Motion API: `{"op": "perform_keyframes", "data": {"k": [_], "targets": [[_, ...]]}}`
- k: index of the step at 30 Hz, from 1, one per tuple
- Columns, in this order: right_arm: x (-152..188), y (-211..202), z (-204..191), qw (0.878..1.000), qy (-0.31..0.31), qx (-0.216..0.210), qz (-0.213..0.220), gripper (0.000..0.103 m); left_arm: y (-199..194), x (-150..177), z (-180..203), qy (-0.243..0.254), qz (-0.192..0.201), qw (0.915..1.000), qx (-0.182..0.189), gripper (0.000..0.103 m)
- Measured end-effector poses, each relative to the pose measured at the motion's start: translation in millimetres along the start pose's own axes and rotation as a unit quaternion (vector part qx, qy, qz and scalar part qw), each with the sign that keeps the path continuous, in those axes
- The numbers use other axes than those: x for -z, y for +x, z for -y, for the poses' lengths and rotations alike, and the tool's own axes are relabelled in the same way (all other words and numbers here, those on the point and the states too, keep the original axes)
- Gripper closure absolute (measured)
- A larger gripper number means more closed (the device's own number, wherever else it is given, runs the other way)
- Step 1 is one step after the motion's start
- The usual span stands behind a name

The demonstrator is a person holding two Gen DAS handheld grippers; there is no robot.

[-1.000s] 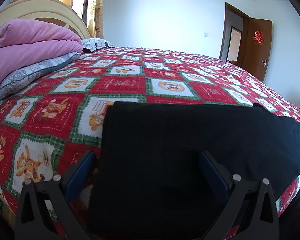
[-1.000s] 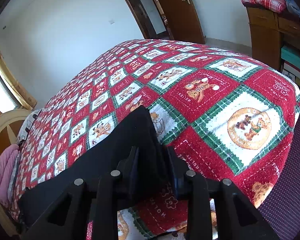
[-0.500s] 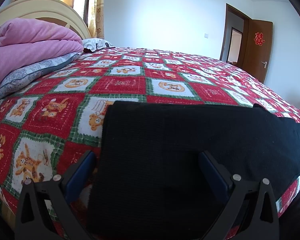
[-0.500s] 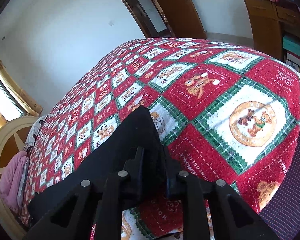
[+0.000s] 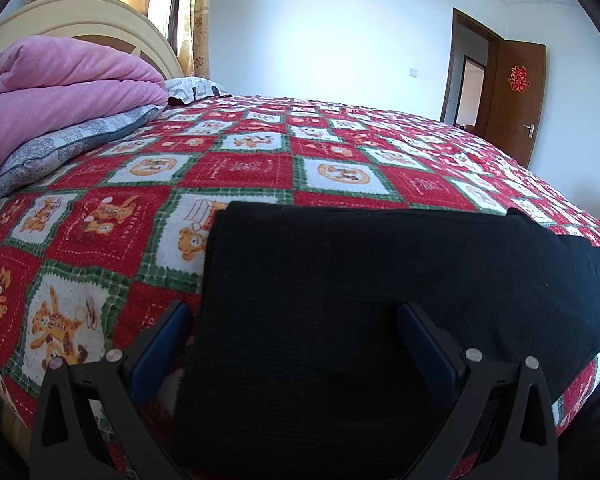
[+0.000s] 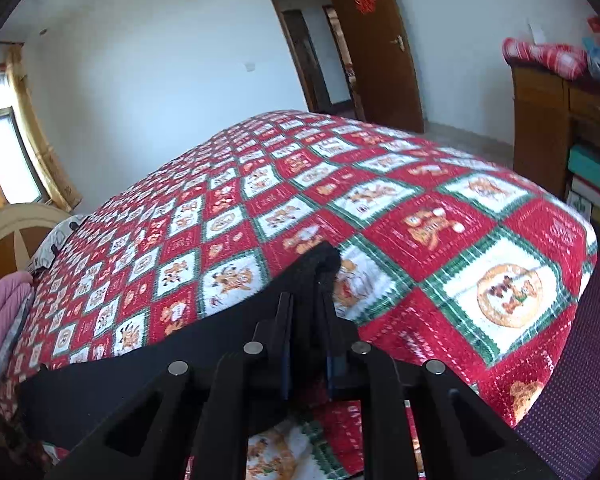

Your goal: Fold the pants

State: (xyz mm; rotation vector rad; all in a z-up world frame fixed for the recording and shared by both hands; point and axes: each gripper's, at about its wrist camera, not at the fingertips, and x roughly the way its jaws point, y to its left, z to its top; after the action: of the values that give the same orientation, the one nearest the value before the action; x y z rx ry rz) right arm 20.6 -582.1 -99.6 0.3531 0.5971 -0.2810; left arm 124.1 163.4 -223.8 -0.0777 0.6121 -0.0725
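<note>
Black pants (image 5: 340,288) lay flat near the edge of the red patchwork quilt (image 5: 236,168) when we looked along our two tools. Our left gripper (image 5: 296,332) had its fingers spread wide, and the cloth's end sat between them, the left finger (image 5: 162,344) just outside its edge. Our right gripper (image 6: 306,312) had its fingers pressed together on the far corner of the pants, which stood raised off the quilt. Beyond the left fingers, a pink blanket (image 5: 60,88) rested on a grey pillow (image 5: 68,144).
</note>
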Motion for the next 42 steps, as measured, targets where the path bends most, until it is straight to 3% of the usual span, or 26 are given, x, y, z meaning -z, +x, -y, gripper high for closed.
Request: {"op": "perform_keyframes", "data": {"k": [15,42], "targets": [[20,-14,-93,0.992,-0.116,-0.041,0.023,0.092,0,1,0,0.0,0.0,1.0,0.0,0.0],[84,7,-220,0.97,-0.199,-0.135,-0.035,0.092,-1,2,0,-0.001,0.002,1.0,0.0,0.0]]}}
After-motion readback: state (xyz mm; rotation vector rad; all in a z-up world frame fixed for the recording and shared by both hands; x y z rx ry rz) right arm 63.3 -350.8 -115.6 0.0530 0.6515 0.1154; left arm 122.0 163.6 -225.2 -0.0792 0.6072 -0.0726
